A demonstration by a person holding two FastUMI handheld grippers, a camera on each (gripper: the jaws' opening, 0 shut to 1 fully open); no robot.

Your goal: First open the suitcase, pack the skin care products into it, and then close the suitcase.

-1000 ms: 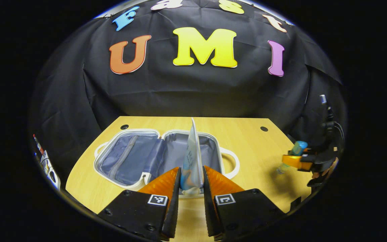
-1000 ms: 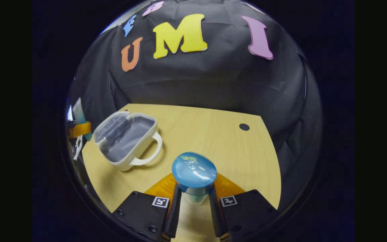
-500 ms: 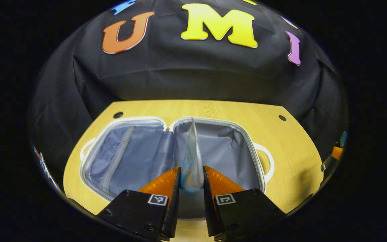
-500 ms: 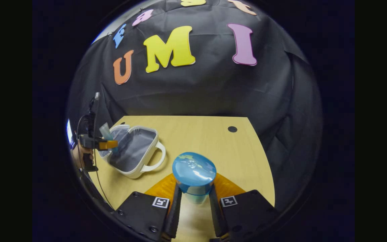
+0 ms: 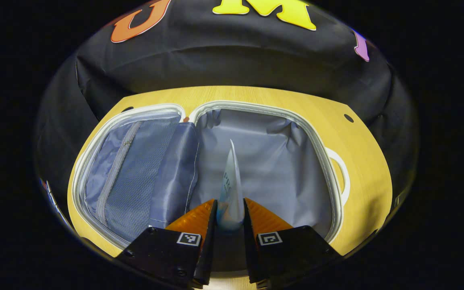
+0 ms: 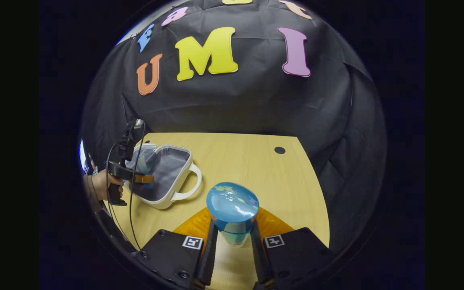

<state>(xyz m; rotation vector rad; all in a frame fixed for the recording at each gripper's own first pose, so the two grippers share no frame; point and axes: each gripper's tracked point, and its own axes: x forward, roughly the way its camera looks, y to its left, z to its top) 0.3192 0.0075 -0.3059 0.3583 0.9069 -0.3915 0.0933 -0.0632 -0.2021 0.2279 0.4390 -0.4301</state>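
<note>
The packing step is in hand: the suitcase [image 5: 256, 133] lies open flat on the table [image 5: 361, 161], both lined halves exposed. The left gripper [image 5: 230, 215] has its fingers drawn in close on the lower end of a soft tube [image 5: 230, 185], one finger pressing each flat side; the tube stands up between the fingers with its crimped tip pointing ahead over the grey lining of the half nearer the handle [image 5: 338, 173]. In the right gripper view the left gripper [image 6: 145, 178] hangs directly above that same half of the suitcase [image 6: 167, 177], gripped by a hand [image 6: 105, 185]. The right gripper [image 6: 232, 237] has its fingers closed against the sides of a bottle with a blue cap [image 6: 232, 203], held above bare table, well apart from the suitcase. Judged from this, the next move for the left gripper calls for lowering the tube until it rests on the lining, then spreading the fingers to release it. The bottle has yet to be carried across, and the suitcase stays open until both items are inside.
</note>
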